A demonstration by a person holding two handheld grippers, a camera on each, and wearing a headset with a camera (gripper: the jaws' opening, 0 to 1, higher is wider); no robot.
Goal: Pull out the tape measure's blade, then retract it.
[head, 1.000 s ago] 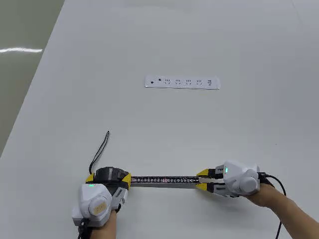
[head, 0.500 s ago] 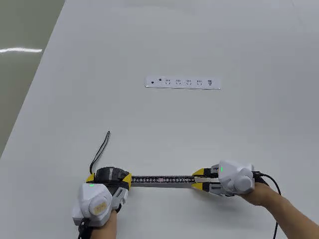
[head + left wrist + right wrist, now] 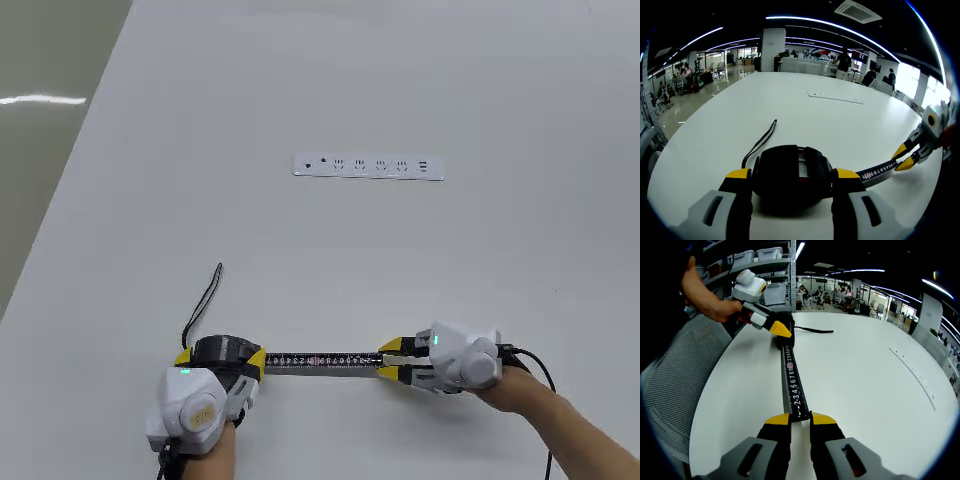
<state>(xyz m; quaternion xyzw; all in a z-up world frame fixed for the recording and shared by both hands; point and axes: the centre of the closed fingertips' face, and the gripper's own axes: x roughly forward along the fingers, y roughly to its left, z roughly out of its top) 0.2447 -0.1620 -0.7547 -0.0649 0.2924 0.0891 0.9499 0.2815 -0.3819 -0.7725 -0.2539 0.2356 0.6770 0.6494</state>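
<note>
A broad white worktable (image 3: 450,260) spreads through the head view, with a white power strip (image 3: 367,166) lying well away from the work. Near the person's edge the tape measure (image 3: 225,352) sits on the surface; its black case is clamped between the jaws of the left gripper (image 3: 220,358); its wrist strap (image 3: 200,305) trails off across the table. The blade (image 3: 320,360) lies flat along the table to the right gripper (image 3: 388,360), which pinches its free end.

In the left gripper view an open-plan room under long ceiling lights stretches beyond the table. The yellow-tipped jaws press on either flank of the case, I'd judge to anchor it so that a pull moves only the blade, which leaves toward the right.

In the right gripper view storage shelving (image 3: 771,261) stands behind. The jaws are closed together on the blade's tip; the printed scale runs straight away to the case. Gripping the tip looks meant to stop the spring snapping it home. A short length is out; whether this is the pull or the return, I cannot tell.
</note>
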